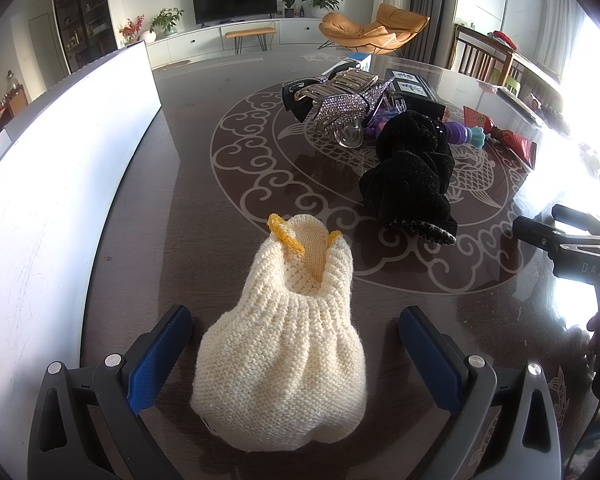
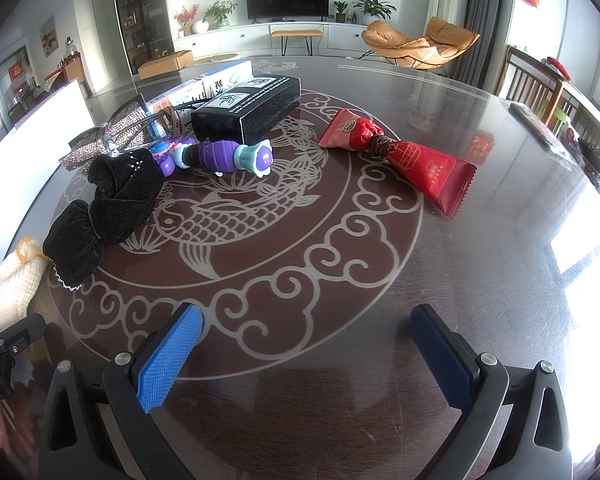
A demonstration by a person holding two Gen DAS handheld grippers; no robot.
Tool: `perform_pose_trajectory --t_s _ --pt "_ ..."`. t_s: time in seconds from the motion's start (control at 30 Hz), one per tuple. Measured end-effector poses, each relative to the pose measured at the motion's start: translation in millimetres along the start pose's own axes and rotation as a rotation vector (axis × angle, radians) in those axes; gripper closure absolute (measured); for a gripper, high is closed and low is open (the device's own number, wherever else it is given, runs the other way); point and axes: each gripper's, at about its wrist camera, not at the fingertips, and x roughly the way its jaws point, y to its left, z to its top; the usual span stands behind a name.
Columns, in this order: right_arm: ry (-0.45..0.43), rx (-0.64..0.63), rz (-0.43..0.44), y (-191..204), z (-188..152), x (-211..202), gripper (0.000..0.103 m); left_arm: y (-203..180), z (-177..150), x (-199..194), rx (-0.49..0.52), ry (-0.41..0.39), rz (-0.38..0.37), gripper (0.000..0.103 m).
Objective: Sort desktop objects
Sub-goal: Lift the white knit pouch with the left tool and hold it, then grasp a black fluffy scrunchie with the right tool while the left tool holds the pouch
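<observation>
Here we are over the cream knitted shoe [image 1: 280, 344], which lies near the worktop's [image 1: 204, 184] left edge, just beside the white box [image 1: 60, 184] along that edge. Our left gripper [image 1: 296, 340] is spread wide, pads either side of the shoe's toe and not yet touching. To do this well, we judge we should settle lower, centre on the bulk of the knit, and squeeze gently, since soft wool will squash and slip. Our right gripper [image 2: 306, 344] hangs wide too, nothing between its pads, over the bare middle of the worktop. As for containers, the box's inside is hidden from us; the black box [image 2: 246, 110] at the far side is closed.
</observation>
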Motion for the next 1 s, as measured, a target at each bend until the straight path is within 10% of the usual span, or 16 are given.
perform_pose_trajectory --t_s 0.4,0.6,0.8,1.0 --pt "0.022 0.054 0.030 -4.6 5.5 -3.7 0.000 0.0 0.2 -0.2 -0.001 0.000 0.000 0.000" --pt "0.044 0.116 0.383 44.1 40.8 -11.0 0.002 0.2 0.1 -0.8 -0.002 0.000 0.000 0.000" --pt "0.113 0.006 0.254 114.5 66.6 21.3 0.002 0.3 0.2 -0.9 -0.002 0.000 0.000 0.000" --pt "0.071 -0.026 0.239 107.6 54.1 19.5 0.045 0.2 0.3 -1.4 -0.002 -0.001 0.000 0.000"
